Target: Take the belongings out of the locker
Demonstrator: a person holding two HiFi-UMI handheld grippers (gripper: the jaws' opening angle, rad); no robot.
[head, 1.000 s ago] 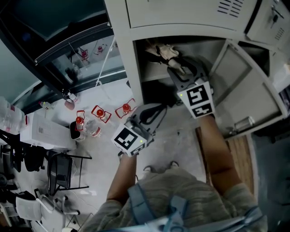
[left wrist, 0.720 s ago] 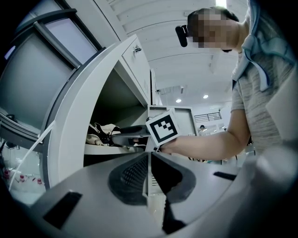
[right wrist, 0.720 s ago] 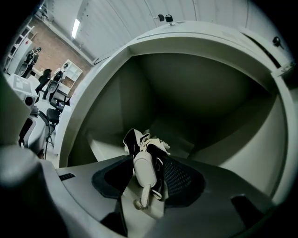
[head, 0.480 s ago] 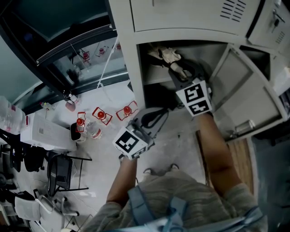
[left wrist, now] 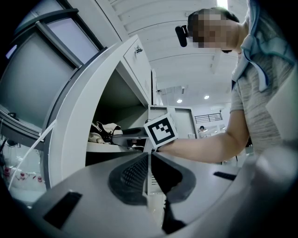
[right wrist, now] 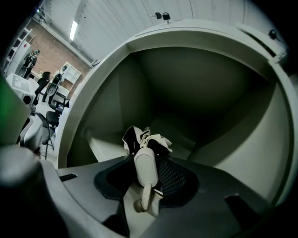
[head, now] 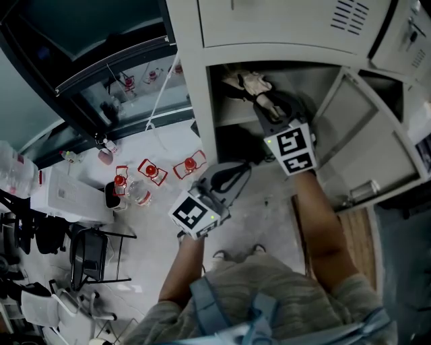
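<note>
A folded cream and dark umbrella (head: pixel 250 83) lies on the shelf inside the open locker (head: pixel 229 113). My right gripper (head: pixel 267 102) reaches into the locker. Its jaws have just been closing and now flank the umbrella's cream handle (right wrist: pixel 145 167), with both pads against it. The handle's wrist cord (right wrist: pixel 144 197) hangs down between the jaws. The umbrella's fabric (right wrist: pixel 148 138) bunches just beyond the fingertips. My left gripper (head: pixel 234 172) stays outside, below the locker opening, shut with nothing in it. In the left gripper view, its jaws (left wrist: pixel 149 160) meet, and the umbrella (left wrist: pixel 103 132) shows on the shelf.
The locker's door (head: pixel 367 138) stands swung open at the right. Closed locker doors (head: pixel 283 20) sit above. Red-capped items (head: pixel 151 168) lie on the floor at the left, beside a white box (head: pixel 64 195) and office chairs (head: pixel 87 256).
Hardly anything differs. Both grippers keep their places, the right one still at the umbrella in the locker, and the head view has shifted slightly.
</note>
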